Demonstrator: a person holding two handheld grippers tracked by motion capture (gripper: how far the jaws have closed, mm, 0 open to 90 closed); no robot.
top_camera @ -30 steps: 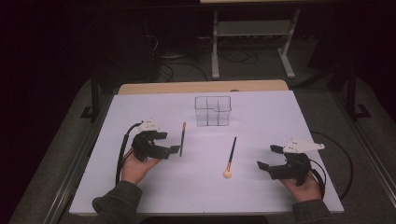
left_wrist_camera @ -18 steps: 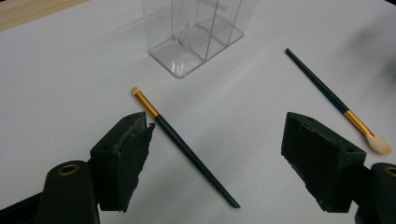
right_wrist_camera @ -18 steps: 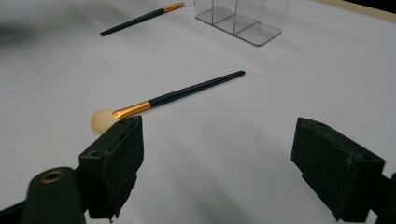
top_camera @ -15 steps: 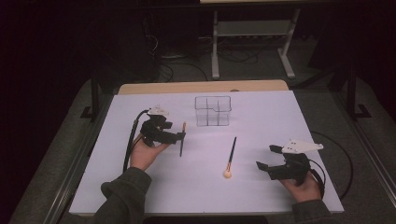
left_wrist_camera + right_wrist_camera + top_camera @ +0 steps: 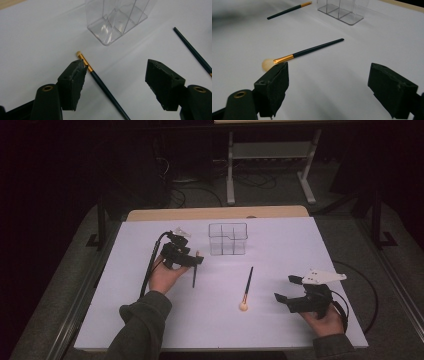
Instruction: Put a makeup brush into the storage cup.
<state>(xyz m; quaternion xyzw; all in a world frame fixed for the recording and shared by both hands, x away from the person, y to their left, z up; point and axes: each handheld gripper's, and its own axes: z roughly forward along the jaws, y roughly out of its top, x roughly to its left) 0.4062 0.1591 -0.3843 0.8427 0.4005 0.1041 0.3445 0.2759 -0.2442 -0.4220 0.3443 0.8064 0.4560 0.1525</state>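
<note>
A thin dark-handled brush [image 5: 100,80] with a gold ferrule lies on the white table, between the jaws of my left gripper [image 5: 117,70]. The jaws have just been closing, but the pads stand apart from the brush, so the gripper is open. From above, the left gripper [image 5: 196,259] hovers over the upper end of this small brush [image 5: 194,275]. A larger brush [image 5: 247,287] with a fluffy pale head lies mid-table. My right gripper [image 5: 286,289] rests open at the right, with that brush [image 5: 307,51] lying ahead of its jaws [image 5: 330,70].
A clear plastic organizer [image 5: 228,238] with several compartments stands at the back centre, just beyond the left gripper [image 5: 120,20]. The white tabletop [image 5: 280,330] ends at a wooden strip [image 5: 215,213] at the far edge. Cables trail from both grippers.
My left hand has moved away from the person and rightward toward the organizer, over the thin brush, and its jaws have narrowed. The right hand has not moved.
</note>
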